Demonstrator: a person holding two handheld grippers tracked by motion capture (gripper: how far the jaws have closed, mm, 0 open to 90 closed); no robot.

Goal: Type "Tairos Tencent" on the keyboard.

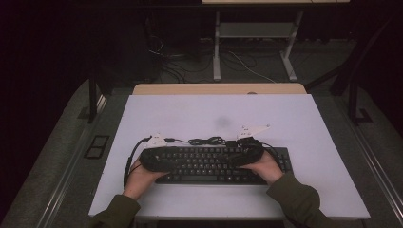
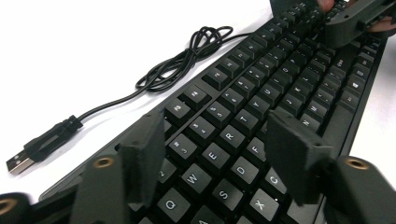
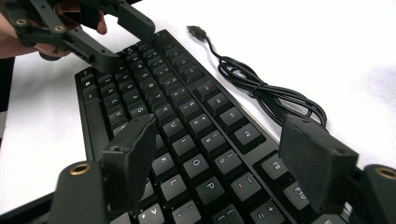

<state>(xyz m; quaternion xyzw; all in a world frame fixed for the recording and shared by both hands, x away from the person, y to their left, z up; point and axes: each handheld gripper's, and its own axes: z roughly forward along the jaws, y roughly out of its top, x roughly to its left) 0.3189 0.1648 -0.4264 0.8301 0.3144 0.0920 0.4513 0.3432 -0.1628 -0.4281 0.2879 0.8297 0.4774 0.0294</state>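
Below, matte black keyboard (image 1: pixel 209 164) with blocky keys, coiled glossy cable (image 2: pixel 187 56), left claw (image 2: pixel 219 154) and right claw (image 3: pixel 224 158) both apart.

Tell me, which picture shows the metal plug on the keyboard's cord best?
The left gripper view: the USB plug lies close, silver tip clear. The right gripper view shows it farther off and dark. The high view shows the bundled cord, with the plug too small to make out.

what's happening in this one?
A person at a white table holds a gripper in each hand over a black keyboard. The left gripper hangs over the Q-W-E end, the right gripper over the other end, near the O-P keys. Both have their jaws apart above the keys, nothing clamped. The keyboard's cable lies bundled on the table behind it, its USB plug loose and not connected.
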